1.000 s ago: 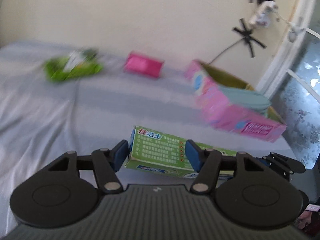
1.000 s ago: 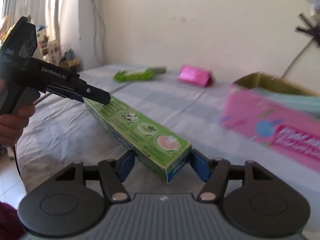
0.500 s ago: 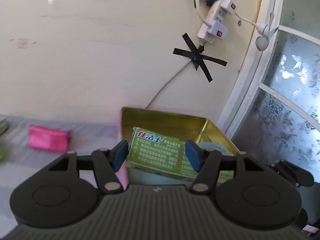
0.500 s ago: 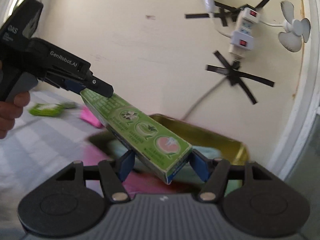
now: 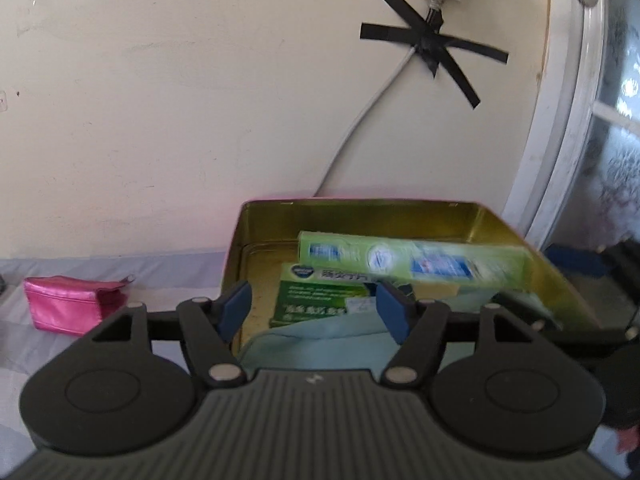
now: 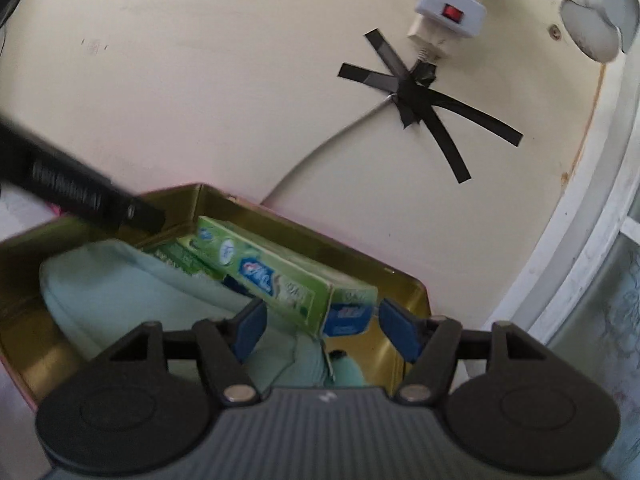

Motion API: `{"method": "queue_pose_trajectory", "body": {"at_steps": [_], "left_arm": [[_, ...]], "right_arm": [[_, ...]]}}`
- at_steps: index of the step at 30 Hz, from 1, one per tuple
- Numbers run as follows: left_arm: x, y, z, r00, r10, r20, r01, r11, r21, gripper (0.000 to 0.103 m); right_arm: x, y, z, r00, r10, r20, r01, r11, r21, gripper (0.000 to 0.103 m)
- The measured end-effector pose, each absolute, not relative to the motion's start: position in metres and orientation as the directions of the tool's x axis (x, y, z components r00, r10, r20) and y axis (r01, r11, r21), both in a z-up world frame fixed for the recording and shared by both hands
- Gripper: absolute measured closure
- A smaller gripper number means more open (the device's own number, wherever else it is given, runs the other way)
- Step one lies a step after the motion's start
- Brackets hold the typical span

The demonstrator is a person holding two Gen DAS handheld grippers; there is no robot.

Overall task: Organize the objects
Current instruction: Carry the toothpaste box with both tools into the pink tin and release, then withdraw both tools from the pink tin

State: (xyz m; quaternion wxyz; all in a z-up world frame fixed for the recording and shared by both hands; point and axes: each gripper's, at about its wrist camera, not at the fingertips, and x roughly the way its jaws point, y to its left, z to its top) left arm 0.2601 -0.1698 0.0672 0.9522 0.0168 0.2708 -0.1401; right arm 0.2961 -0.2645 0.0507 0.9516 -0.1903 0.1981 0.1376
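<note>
Toothpaste box in the tin

Both the left gripper (image 5: 314, 308) and right gripper (image 6: 320, 326) gape wide, holding nothing; the green toothpaste box (image 6: 268, 272) lies inside the gold-lined tin (image 5: 360, 210), across a darker green box (image 5: 316, 296).

Left claw (image 5: 314, 312) agape, empty; right claw (image 6: 322, 330) agape, empty.

Toothpaste box in tin
Long green toothpaste box (image 5: 412, 258) lies tilted inside gold-lined tin (image 5: 360, 210), resting atop darker green box (image 5: 320, 300) & pale teal cloth (image 5: 320, 344); pink pouch (image 5: 72, 304) left of tin on bed.
</note>
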Motion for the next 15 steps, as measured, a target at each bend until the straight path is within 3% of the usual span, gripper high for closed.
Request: {"method": "queue_pose_trajectory", "body": {"at_steps": [6,15], "left_arm": [[0.241,-0.17,0.065,0.836,-0.203,-0.51,0.262,0.964,0.046,0.029],[0.195,-0.149,0.068,0.843,-0.183,-0.506,0.242,0.969,0.052,0.029]], "right_arm": [[0.258,-0.272,0.06,0.891,0.238,-0.386,-0.346,0.907,-0.238,0.035],[0.197,-0.296,0.052,0.898,0.316,-0.305,-0.284,0.948,0.144,0.033]]}}
